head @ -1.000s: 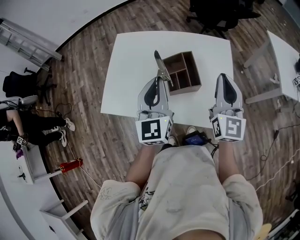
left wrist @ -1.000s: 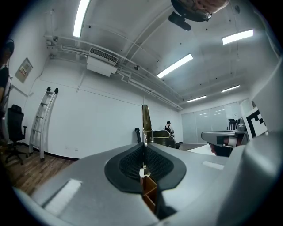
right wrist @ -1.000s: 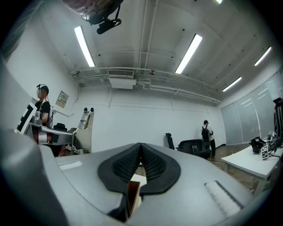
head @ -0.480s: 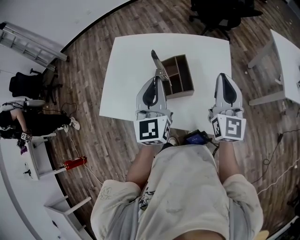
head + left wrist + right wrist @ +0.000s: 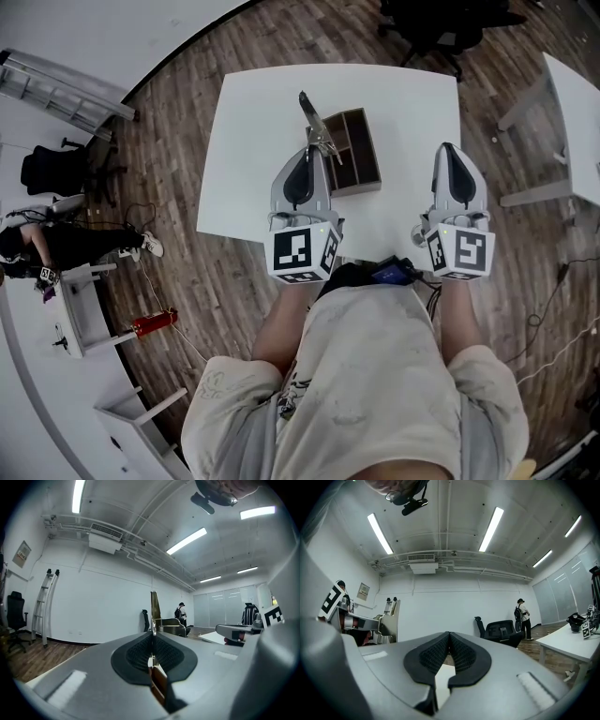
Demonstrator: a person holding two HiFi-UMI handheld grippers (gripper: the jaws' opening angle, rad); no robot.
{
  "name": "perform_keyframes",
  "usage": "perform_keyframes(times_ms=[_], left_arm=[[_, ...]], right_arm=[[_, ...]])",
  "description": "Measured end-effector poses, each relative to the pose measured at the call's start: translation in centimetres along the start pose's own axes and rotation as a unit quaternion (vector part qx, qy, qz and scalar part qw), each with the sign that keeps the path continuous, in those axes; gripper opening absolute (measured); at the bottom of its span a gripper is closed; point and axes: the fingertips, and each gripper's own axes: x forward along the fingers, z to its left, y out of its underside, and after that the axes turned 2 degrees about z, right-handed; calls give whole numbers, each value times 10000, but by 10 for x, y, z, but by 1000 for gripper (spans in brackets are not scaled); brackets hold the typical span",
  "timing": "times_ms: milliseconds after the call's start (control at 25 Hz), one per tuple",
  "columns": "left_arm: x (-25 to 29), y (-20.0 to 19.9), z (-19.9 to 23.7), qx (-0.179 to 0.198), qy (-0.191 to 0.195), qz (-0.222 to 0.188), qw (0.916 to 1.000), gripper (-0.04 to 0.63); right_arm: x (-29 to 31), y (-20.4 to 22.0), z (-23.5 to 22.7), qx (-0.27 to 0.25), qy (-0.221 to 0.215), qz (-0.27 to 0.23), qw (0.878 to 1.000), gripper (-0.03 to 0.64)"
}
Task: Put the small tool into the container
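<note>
The left tool (image 5: 308, 156) is clamped on the small metal implement (image 5: 312, 120), above the table (image 5: 253, 141) beside the container (image 5: 363, 161). The right tool (image 5: 448, 148) is closed and empty. The implement appears rigid, light and slippery; grip its handle end.

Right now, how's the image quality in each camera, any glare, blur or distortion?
Head view: sharp and evenly lit, fisheye curving the floor edge, white table bright. Left gripper view: dark round vignette, strip lights glaring, left tongs blurred up close on the small tool. Right gripper view: same vignette, strip lights blown out, right tongs soft.
</note>
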Motion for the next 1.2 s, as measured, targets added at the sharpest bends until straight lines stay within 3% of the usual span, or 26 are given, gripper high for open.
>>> perform_keyframes(times_ms=[560, 960, 1200], left_arm=[[28, 36, -7, -160, 143, 811, 9965, 23], [52, 71, -17, -507, 374, 1490, 9868, 23], [66, 88, -22, -999, 486, 1819, 9770, 23]], right_arm=[[3, 22, -13, 127, 81, 45, 9999, 5], [-2, 37, -25, 189, 149, 134, 9996, 5], [-1, 41, -25, 178, 141, 168, 9996, 5]])
